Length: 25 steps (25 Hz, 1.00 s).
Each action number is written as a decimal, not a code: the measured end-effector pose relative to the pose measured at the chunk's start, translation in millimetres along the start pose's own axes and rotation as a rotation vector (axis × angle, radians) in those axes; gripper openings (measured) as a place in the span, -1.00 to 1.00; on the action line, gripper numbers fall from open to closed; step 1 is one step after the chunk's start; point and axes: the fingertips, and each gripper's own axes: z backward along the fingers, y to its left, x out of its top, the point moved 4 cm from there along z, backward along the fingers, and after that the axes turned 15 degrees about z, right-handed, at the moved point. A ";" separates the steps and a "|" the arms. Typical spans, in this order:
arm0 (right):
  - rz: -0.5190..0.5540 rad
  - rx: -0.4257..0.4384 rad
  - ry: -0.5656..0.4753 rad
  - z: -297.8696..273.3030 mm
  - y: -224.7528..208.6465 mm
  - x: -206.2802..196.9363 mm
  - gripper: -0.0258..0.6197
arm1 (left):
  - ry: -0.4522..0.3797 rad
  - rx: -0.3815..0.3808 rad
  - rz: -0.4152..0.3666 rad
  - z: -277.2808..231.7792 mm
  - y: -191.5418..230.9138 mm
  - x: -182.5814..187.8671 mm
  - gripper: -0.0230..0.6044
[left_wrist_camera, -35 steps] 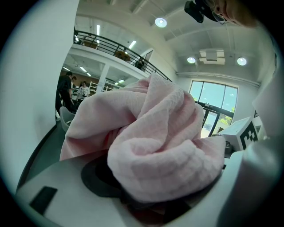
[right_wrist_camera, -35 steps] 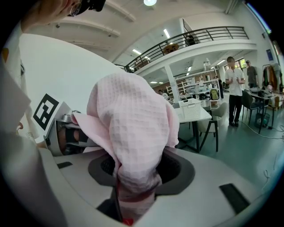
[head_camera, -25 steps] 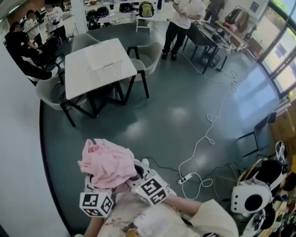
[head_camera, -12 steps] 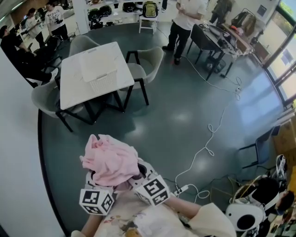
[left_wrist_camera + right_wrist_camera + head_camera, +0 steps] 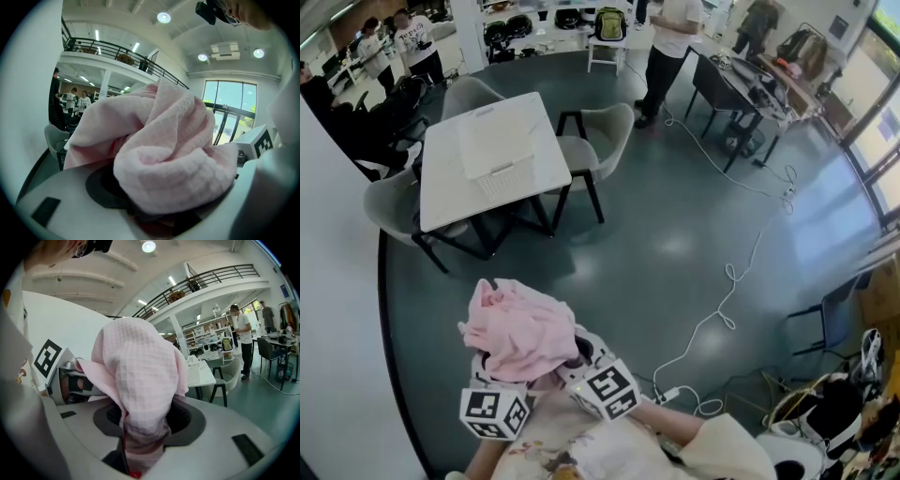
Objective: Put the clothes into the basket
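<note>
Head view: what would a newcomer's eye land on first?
The bunched pink cloth, low and left of centre, gripped from both sides by the left claw and the right claw. Next, the white basket on the white table at upper left, well across the grey floor from the cloth. A white cable snakes over the floor at right.
</note>
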 end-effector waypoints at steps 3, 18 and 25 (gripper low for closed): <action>0.006 -0.005 0.001 -6.4 -7.2 6.5 -0.34 | -0.001 -0.004 0.001 -7.0 2.4 9.4 -0.03; 0.026 -0.005 0.026 -131.1 -70.9 51.9 -0.34 | -0.012 -0.001 0.038 -92.1 86.5 94.1 -0.04; 0.029 -0.018 0.040 -218.0 -104.8 93.0 -0.35 | -0.003 -0.018 0.049 -141.4 147.3 161.2 -0.03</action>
